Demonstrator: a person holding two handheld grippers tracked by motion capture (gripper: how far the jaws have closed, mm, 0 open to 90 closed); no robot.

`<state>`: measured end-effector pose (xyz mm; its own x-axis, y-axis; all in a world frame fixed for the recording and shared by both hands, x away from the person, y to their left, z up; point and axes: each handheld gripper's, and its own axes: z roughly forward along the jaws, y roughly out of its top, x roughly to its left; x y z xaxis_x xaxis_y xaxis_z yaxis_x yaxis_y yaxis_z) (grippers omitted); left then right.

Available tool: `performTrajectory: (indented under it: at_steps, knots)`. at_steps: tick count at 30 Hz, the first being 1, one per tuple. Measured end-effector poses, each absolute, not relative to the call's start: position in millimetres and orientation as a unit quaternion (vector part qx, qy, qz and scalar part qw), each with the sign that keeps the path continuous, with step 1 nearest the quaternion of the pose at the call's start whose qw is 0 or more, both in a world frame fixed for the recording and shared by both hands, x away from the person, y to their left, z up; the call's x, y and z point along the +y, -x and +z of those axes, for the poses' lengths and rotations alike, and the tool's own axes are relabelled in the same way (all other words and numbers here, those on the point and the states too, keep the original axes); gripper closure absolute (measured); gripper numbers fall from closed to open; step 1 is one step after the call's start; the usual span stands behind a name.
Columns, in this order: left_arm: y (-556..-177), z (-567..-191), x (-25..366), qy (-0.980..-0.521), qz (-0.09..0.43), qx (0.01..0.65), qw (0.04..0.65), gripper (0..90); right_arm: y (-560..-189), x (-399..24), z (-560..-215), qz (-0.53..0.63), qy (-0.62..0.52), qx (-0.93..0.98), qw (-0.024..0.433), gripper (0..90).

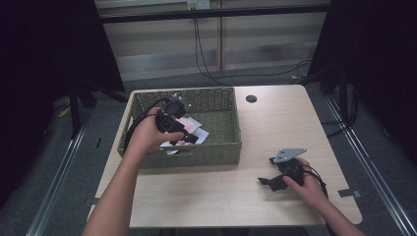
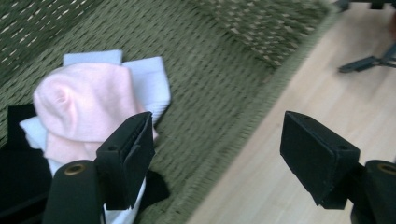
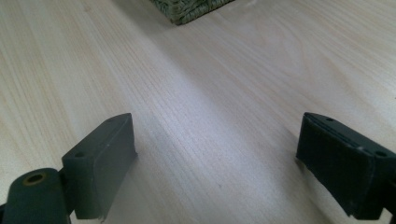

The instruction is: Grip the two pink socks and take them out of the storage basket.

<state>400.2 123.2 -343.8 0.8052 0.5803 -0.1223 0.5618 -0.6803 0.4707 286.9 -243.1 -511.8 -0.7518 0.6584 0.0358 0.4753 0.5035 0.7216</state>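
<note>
Over the counter [image 1: 275, 128], in the high view, one green woven basket [image 1: 223, 120] sits at the left half, and the left gripper [image 1: 189, 139] hangs just above its inside, over a small heap of folded cloths. I count one pink cloth [image 1: 184, 124] on top, at least one white or pale blue piece [image 1: 201, 132] under it, and something dark beside them that I cannot make out. The right gripper [image 1: 266, 181] rests low on the bare wood, well apart from the basket, with nothing near it. No cloth lies outside the basket, so I judge that the putting-in is done or close to done; whether anything more belongs there I cannot tell.

Along the left gripper view, the two black fingers [image 2: 135, 144] stand wide apart and hold nothing. The pink cloth [image 2: 81, 105] lies folded on the basket floor [image 2: 210, 84], just behind the one finger, on top of pale blue pieces [image 2: 149, 84], two as far as I can count. A black cloth [image 2: 18, 163] shows at the edge. The basket's rim runs between the fingers, with the counter beyond.

Along the right gripper view, its fingers [image 3: 109, 154] are also spread wide and empty over plain wood [image 3: 210, 107]. A corner of the basket [image 3: 191, 9] shows far off.
</note>
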Motion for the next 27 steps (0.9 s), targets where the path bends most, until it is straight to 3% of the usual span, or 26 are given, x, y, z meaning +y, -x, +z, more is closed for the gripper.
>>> performTrajectory:
  at_steps: [27]
  knots:
    - [-452, -387, 129, -0.906, 0.017, 0.356, 0.229, 32.0, -287, -243, -512, 0.374, -0.329, 0.859, 0.123, 10.7]
